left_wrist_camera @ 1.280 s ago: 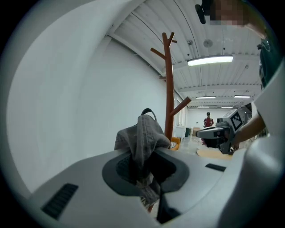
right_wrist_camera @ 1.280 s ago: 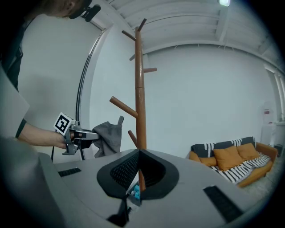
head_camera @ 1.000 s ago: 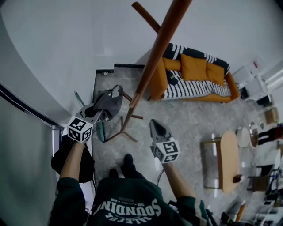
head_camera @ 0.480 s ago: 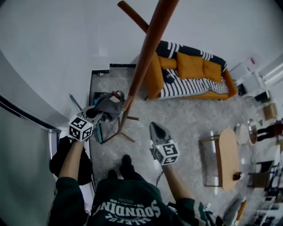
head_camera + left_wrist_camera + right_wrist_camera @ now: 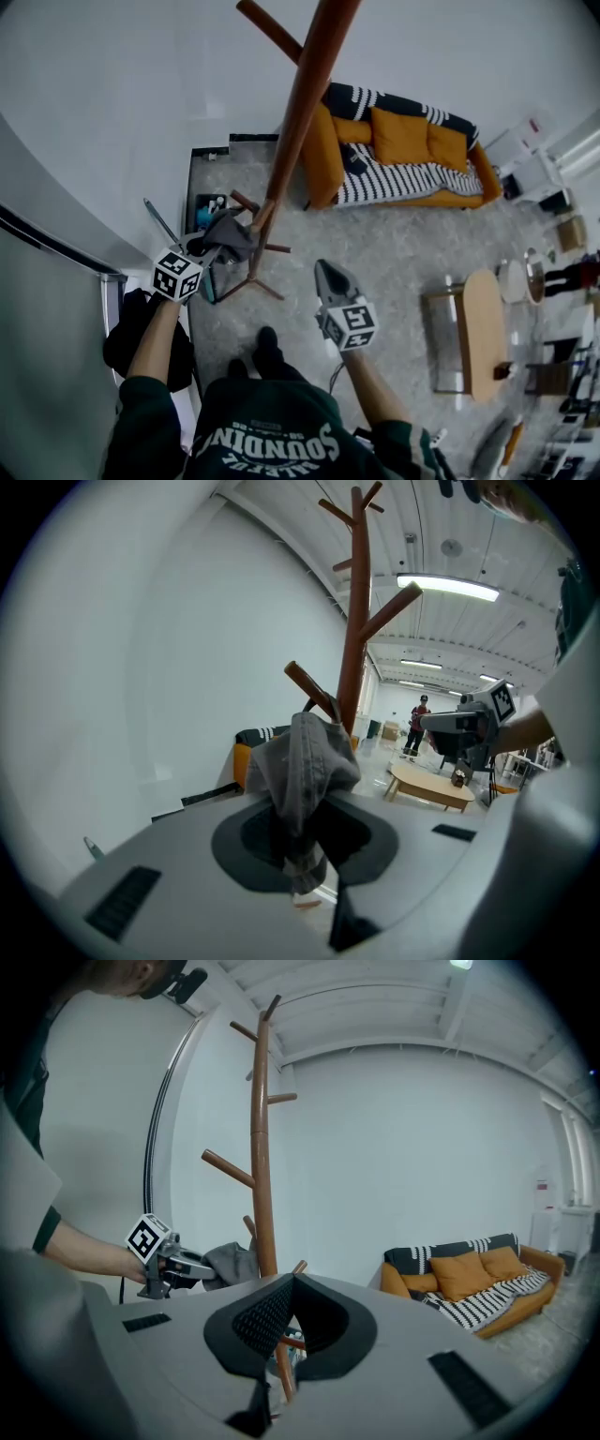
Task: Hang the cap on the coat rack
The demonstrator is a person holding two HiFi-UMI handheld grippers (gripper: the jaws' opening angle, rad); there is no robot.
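The coat rack (image 5: 300, 103) stands on the floor (image 5: 375, 258) near its wall edge. Its brown pole is upright, with pegs slanting up and outward. An orange sofa (image 5: 403, 155) sits against the far wall, beyond the rack.

The left gripper (image 5: 214, 248) has its jaws partly closed, pinching the grey cap (image 5: 232, 234) between the pads. In the left gripper view the cap (image 5: 300, 771) is a crumpled bundle. Its long axis runs from the jaws forward and up toward a low peg (image 5: 309, 688) on the rack (image 5: 354, 621). Whether cloth and peg touch cannot be told. From the right gripper view the cap (image 5: 230, 1262) is just beside the pole (image 5: 262, 1147), on the left.

The right gripper (image 5: 325, 270) hovers apart from the rack. Its jaws meet at the tips and nothing is between them.
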